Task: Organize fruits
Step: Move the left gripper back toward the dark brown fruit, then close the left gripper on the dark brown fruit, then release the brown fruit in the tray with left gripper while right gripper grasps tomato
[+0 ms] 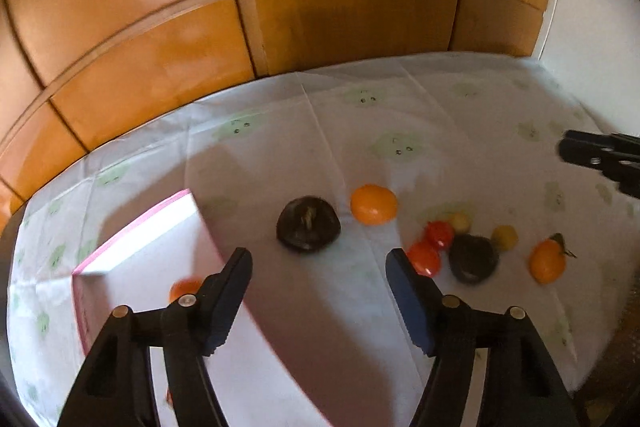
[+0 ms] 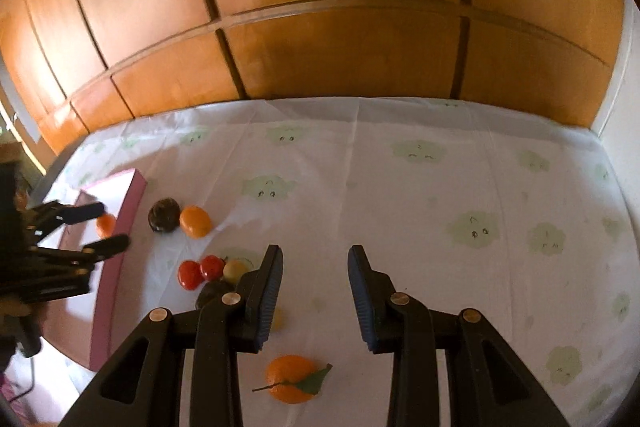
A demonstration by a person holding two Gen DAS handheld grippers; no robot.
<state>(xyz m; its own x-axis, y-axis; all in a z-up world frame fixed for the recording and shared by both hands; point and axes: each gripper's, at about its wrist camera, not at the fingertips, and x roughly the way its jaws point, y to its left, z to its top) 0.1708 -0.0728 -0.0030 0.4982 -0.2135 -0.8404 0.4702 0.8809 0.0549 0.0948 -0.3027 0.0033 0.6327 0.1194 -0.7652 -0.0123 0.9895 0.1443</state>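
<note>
Nearest the right lens, your right gripper (image 2: 315, 291) stands with jaws parted and empty, above a leafed orange (image 2: 291, 378) resting on the cloud-print tablecloth (image 2: 440, 211). Your left gripper (image 1: 319, 291) is likewise spread wide, holding nothing, poised beside the pink-rimmed box (image 1: 132, 223), which contains one orange fruit (image 1: 183, 289). Remaining fruits lie loose on the cloth: dark round fruit (image 1: 308, 223), smooth orange (image 1: 374, 204), two glossy red tomatoes (image 1: 431, 246), yellow pieces. Judgement: centre the jaws across the widest part of a rounded fruit and close gently; the smooth skins look liable to roll or slip.
</note>
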